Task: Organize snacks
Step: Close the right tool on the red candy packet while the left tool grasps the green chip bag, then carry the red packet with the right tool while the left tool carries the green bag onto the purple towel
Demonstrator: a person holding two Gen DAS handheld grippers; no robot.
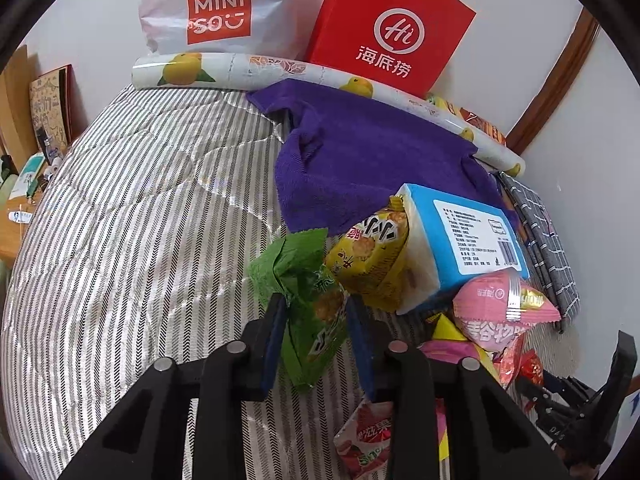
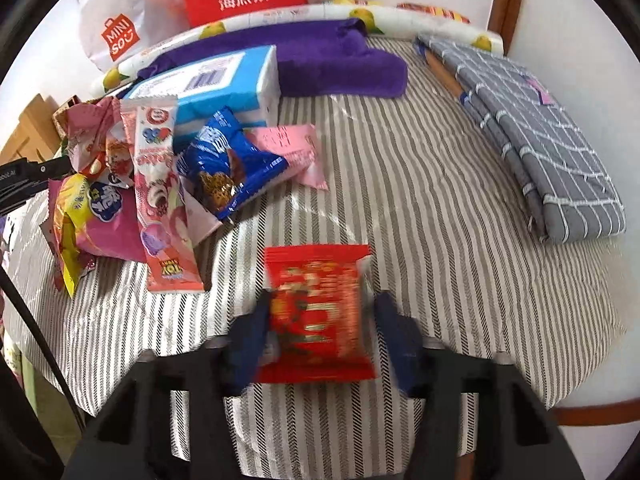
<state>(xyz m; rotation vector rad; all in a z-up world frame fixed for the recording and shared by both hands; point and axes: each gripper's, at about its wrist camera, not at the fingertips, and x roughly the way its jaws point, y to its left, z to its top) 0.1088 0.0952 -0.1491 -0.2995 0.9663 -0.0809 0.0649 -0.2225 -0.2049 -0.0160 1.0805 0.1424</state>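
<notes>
**Striped cloth with snacks and two claws**

Striped cloth (image 2: 420, 208) covers the table, and a white wall stands behind it. The left claw (image 1: 316, 320) is shut tight on a green snack bag (image 1: 308, 300), which sticks up between its blue pads. Just beside it on the right lies a yellow snack bag (image 1: 372, 260), leaning on a blue tissue pack (image 1: 460, 236). A pink snack bag (image 1: 500, 312) sits in front of the pack.

The right claw (image 2: 320, 320) has a red snack bag (image 2: 320, 312) between its pads. The left pad looks like it touches the bag, but the right pad stands a little off it. The picture is blurry there.

A heap of snacks (image 2: 132, 184) lies to the left, with a blue cookie bag (image 2: 228, 164) on its edge. Farther back are a purple towel (image 2: 320, 68), a lemon paper roll (image 1: 248, 70), a red box (image 1: 392, 28) and a white shopping bag (image 1: 216, 12). A folded grey cloth (image 2: 540, 140) lies on the right.
</notes>
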